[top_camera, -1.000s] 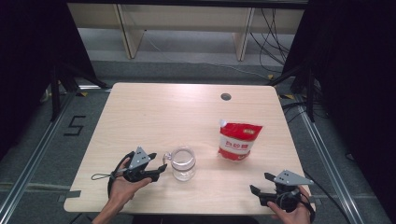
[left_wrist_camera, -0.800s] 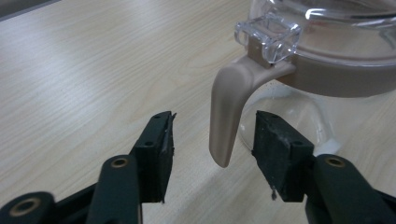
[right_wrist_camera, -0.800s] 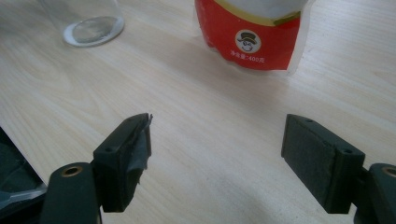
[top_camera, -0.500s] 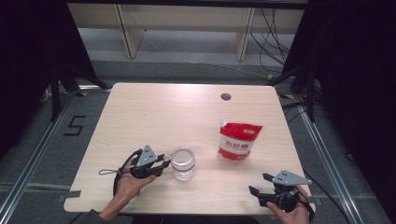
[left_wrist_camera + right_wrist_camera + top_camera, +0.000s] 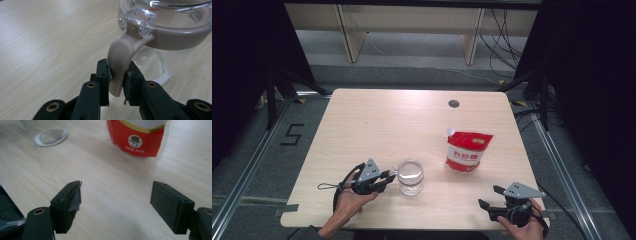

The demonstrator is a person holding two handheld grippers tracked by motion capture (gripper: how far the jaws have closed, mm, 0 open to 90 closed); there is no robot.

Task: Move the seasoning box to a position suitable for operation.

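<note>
Light wood table [image 5: 377, 125], seen from above the person's side. Clear glass jar [image 5: 410, 176] stands upright near the front edge, at about 7 o'clock from table centre, with a clear lid on a beige seal ring.

Left gripper [image 5: 388, 175] sits at 9 o'clock of the jar, held by the person's left hand [image 5: 349, 197], jaws aimed at the jar. In the left gripper view the left gripper [image 5: 117, 75] is clenched on the beige latch tab [image 5: 119, 62] that curves down from the jar's rim; both black pads press the tab's sides. The tab hangs off a clear hinge block [image 5: 138, 20] on the lid edge. Jar body [image 5: 172, 37] is up close at 1 o'clock of that view, bare tabletop [image 5: 45, 45] on the other side.

Red and white pouch [image 5: 467, 151] stands at 2 o'clock from the jar, well apart from it, white spout cap at its top left corner. Small dark round hole [image 5: 454, 103] in the table at 12 o'clock of the pouch, near the far edge.

Right gripper [image 5: 489, 197] is at the front right corner, 5 o'clock of the pouch, in the person's right hand [image 5: 522, 227], grey plate on top. In the right gripper view the right gripper [image 5: 116, 195] is released, jaws spread wide with nothing between them, hovering over bare wood. Pouch [image 5: 137, 137] at 12 o'clock of that view, jar base [image 5: 50, 133] at 10 o'clock.
</note>
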